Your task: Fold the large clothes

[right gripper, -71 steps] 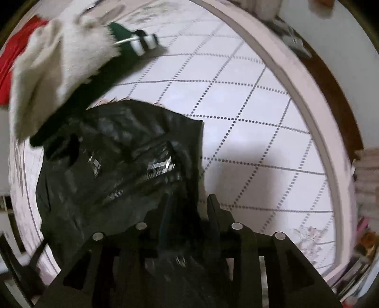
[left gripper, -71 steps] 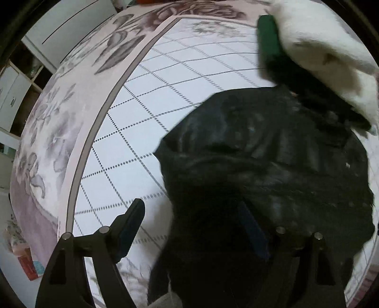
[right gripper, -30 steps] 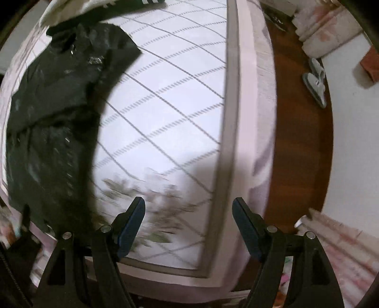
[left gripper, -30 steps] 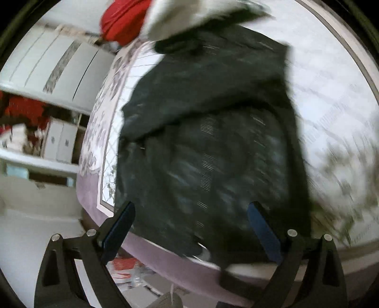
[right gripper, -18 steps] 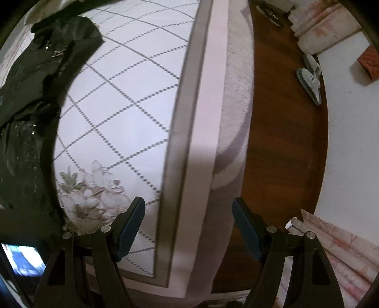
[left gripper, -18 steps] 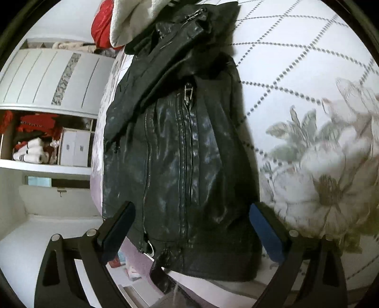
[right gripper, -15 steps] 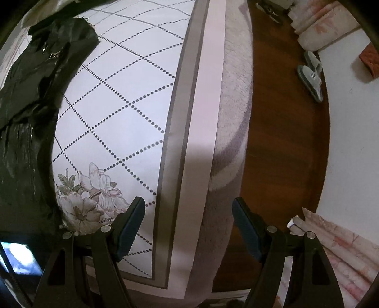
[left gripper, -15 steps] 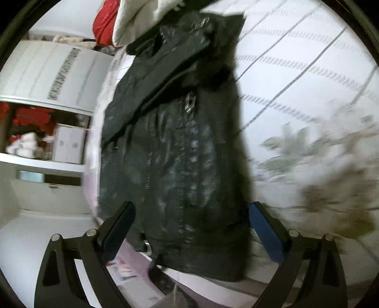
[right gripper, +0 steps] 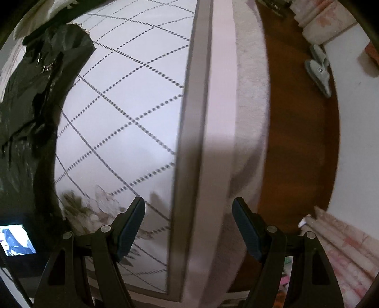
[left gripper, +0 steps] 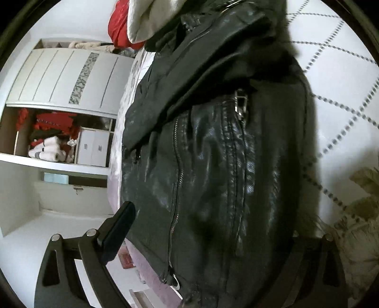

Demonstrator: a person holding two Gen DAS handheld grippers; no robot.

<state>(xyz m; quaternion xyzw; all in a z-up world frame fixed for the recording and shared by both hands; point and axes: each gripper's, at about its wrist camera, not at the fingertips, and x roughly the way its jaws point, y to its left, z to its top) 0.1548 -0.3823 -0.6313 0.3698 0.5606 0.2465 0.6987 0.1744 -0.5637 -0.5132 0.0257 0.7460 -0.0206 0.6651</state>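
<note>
Bedroom, quilted bedspread (right gripper: 132, 99) with a black leather jacket (left gripper: 213, 154) lying flat on it.

Left gripper (left gripper: 210, 227) hangs spread wide just over the jacket's hem, one finger (left gripper: 117, 233) past its left edge, the other hidden against the dark leather. Right gripper (right gripper: 188, 227) is also spread and empty, above the bed's edge, with the jacket well off to its left. Beyond lie a white garment (left gripper: 151, 16), wardrobe (left gripper: 68, 78) and slippers (right gripper: 318, 70) on the floor (right gripper: 296, 132).

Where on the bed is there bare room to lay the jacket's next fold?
Free: the diamond-quilted bedspread between the black leather jacket and the grey border stripe. Crowded: the far end, where a white garment and red cloth pile against the jacket's collar.
</note>
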